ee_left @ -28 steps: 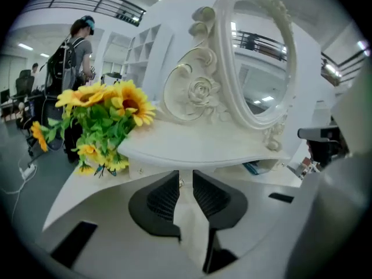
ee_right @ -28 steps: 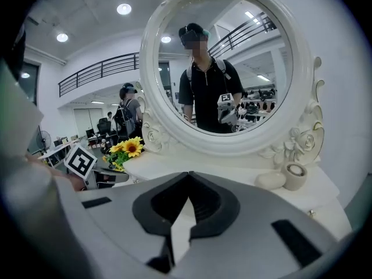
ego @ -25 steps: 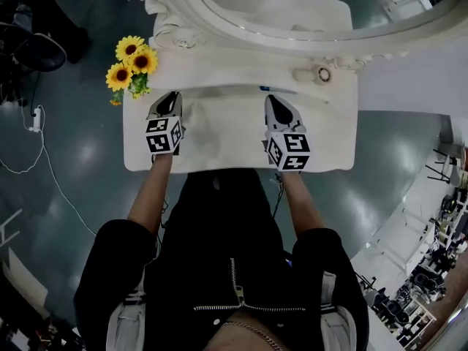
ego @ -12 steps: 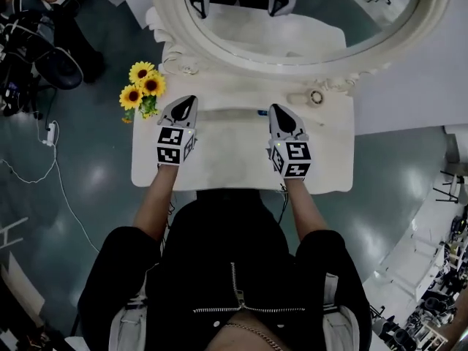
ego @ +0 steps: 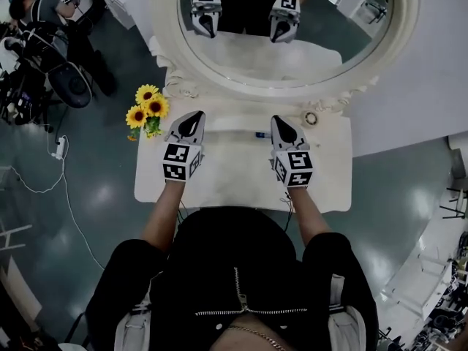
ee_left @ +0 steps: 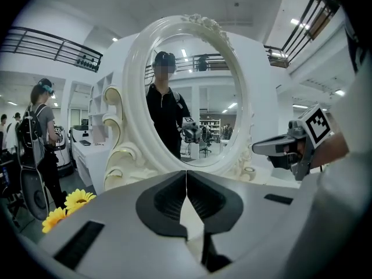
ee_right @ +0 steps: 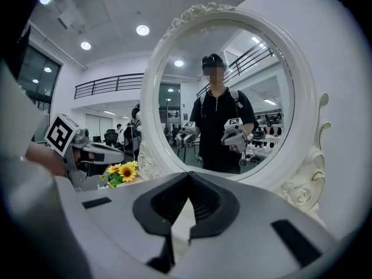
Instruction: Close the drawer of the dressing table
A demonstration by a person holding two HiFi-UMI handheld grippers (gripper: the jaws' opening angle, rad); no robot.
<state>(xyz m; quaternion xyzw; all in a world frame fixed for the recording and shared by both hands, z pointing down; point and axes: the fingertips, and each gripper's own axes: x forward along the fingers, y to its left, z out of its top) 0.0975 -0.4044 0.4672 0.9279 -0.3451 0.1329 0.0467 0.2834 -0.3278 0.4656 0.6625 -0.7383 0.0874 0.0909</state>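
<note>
The white dressing table (ego: 329, 174) stands in front of me with its big oval mirror (ego: 292, 64) at the back. In the head view no drawer sticks out past the table's front edge, and the drawer front itself is hidden under the top. My left gripper (ego: 196, 115) hovers above the left half of the top, shut with nothing in it (ee_left: 186, 173). Over the right half my right gripper (ego: 278, 120) is held the same way, jaws together and empty (ee_right: 188, 175). Both point towards the mirror, which reflects them.
Sunflowers (ego: 146, 108) stand at the table's back left corner. A small round pot (ego: 311, 118) sits at the back right, and a small dark item (ego: 262, 134) lies between the grippers. A person (ee_left: 40, 132) stands off to the left, and cables (ego: 58, 152) lie on the floor.
Both grippers have risen from low over the table top and shifted a little towards the mirror. More of the mirror shows now.
</note>
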